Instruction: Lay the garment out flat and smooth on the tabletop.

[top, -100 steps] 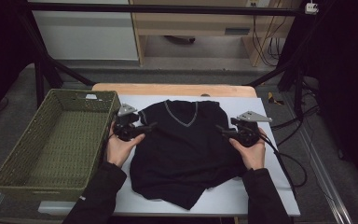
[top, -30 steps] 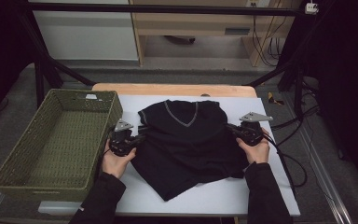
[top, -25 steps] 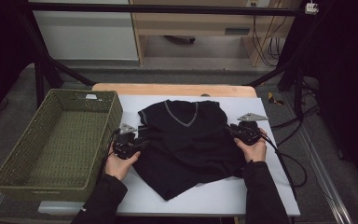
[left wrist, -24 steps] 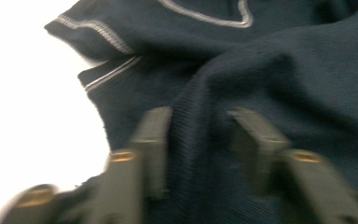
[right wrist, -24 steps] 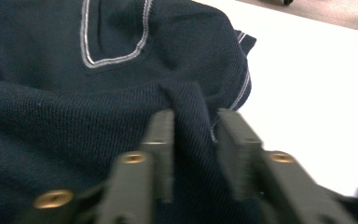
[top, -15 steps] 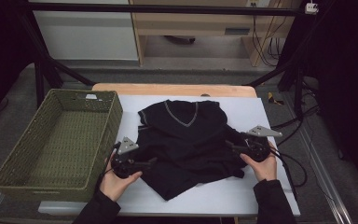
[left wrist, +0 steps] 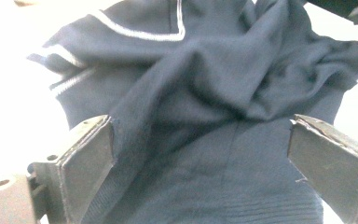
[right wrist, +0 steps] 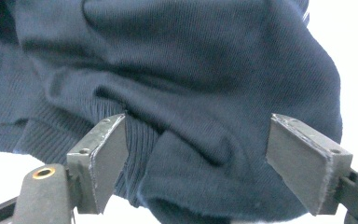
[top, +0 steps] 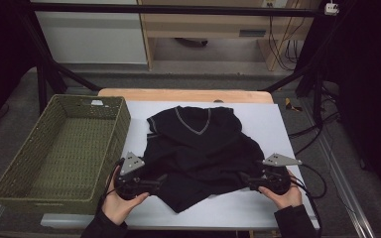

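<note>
A black V-neck sweater (top: 198,148) with a pale neck trim lies bunched on the white table (top: 273,124). My left gripper (top: 159,181) is at the sweater's near left edge and my right gripper (top: 244,180) at its near right edge, both pointing inward. Each pair of jaws has just been opening. In the left gripper view the left gripper (left wrist: 200,140) stands open, with sweater (left wrist: 205,70) fabric lying loose between the pads. In the right gripper view the right gripper (right wrist: 196,140) is open too, a fold of the sweater (right wrist: 191,60) between its jaws, untouched by the pads.
A green woven basket (top: 34,163) stands left of the table, close to my left hand. Cables (top: 322,173) trail off the right side. A wooden strip (top: 178,93) marks the table's far edge, and a bare white band runs along the near edge.
Both hands have drawn back toward the near edge of the table. The jaws of both grippers, shut on the sweater's sides a second ago, have opened and let the fabric go.
</note>
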Demonstrator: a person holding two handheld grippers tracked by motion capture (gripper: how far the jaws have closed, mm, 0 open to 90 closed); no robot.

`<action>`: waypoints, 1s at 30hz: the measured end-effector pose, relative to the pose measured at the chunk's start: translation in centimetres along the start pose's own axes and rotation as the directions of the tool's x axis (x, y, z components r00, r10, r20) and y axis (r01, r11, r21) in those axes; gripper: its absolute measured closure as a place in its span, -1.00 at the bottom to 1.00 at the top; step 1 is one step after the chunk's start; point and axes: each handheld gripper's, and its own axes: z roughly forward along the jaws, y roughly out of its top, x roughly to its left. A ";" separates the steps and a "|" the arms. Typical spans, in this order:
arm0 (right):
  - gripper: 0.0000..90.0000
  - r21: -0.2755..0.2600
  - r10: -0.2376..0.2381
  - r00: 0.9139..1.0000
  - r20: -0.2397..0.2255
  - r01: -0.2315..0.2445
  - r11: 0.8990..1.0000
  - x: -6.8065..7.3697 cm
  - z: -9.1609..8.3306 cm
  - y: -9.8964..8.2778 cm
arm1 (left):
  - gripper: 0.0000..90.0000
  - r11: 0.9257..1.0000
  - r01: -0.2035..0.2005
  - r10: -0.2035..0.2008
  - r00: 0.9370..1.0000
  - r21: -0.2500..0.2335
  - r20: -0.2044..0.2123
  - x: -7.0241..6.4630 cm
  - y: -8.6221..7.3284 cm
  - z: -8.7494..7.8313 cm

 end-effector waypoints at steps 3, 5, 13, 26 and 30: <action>-0.49 0.032 -0.015 1.000 -0.005 0.016 0.999 0.3 0.2 -0.3 | -0.88 1.000 -0.007 0.006 0.999 0.023 0.051 -1.0 -0.2 0.5; -0.44 0.047 -0.027 1.000 -0.004 0.027 0.999 0.3 0.3 -0.4 | -0.88 0.998 -0.022 0.016 0.996 0.065 0.087 -1.8 -0.7 1.4; 0.09 0.085 -0.040 0.999 0.000 0.040 0.996 0.3 0.9 -1.0 | -0.45 0.976 -0.096 0.053 0.975 0.193 0.218 -4.4 -2.6 4.6; 0.79 0.101 0.008 1.000 0.008 -0.008 0.995 -0.5 -0.6 -0.4 | 0.77 0.932 -0.149 0.064 0.965 0.331 0.255 -4.8 -3.8 5.4; 0.80 0.061 0.040 0.999 0.004 -0.040 0.997 -1.1 -2.6 0.2 | 0.95 0.921 -0.155 0.053 0.959 0.357 0.279 -4.2 -3.6 4.9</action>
